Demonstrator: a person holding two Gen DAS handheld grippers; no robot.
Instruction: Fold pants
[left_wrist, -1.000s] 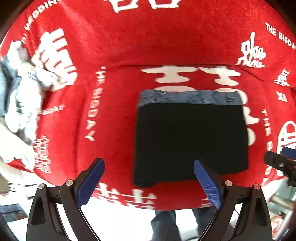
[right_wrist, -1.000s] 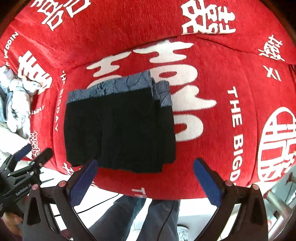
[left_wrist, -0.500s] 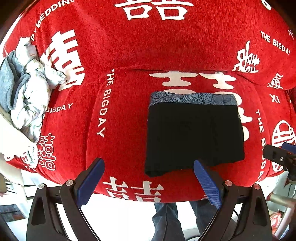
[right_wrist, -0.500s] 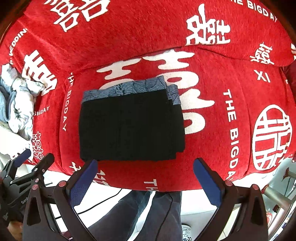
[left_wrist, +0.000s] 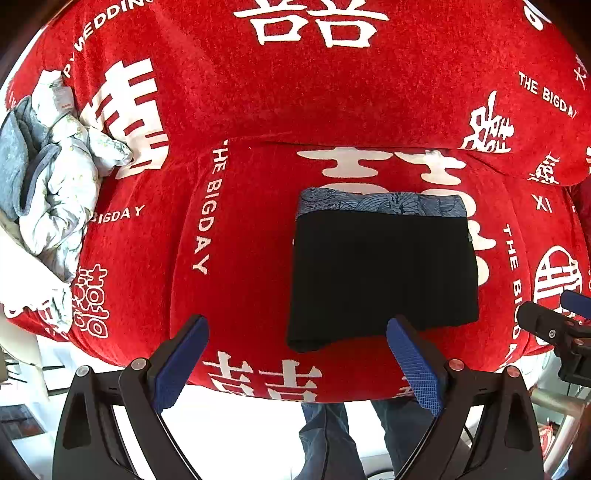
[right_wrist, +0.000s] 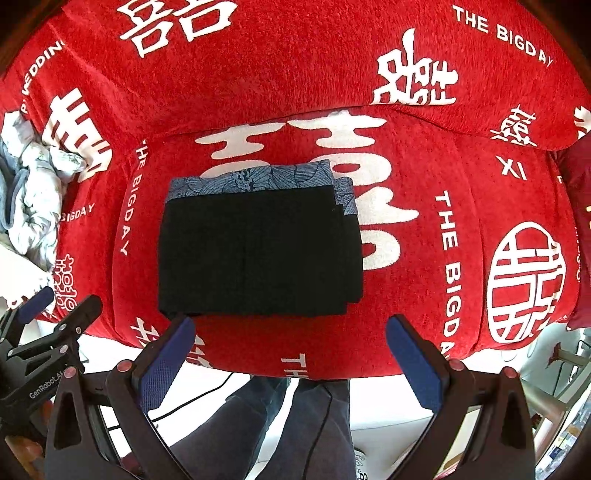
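Below, folded pants (right_wrist: 258, 247) on sofa, both tongs (right_wrist: 290, 354) apart above

We see the folded pants (right_wrist: 258, 251) as matt black cloth, smooth, with a band of blue leaf-patterned fabric along the far edge. The red cover (left_wrist: 258, 229) beneath looks like a nappy, chenille-like textile with white printed characters. The crumpled bedding (left_wrist: 59, 192) at the left shows pale printed cotton and grey fleece. We note, on the left gripper (left_wrist: 297, 363) and the right gripper (right_wrist: 290, 360), matt black plastic with blue, finely gridded rubbery pads (left_wrist: 413, 363) and small metal rivets.
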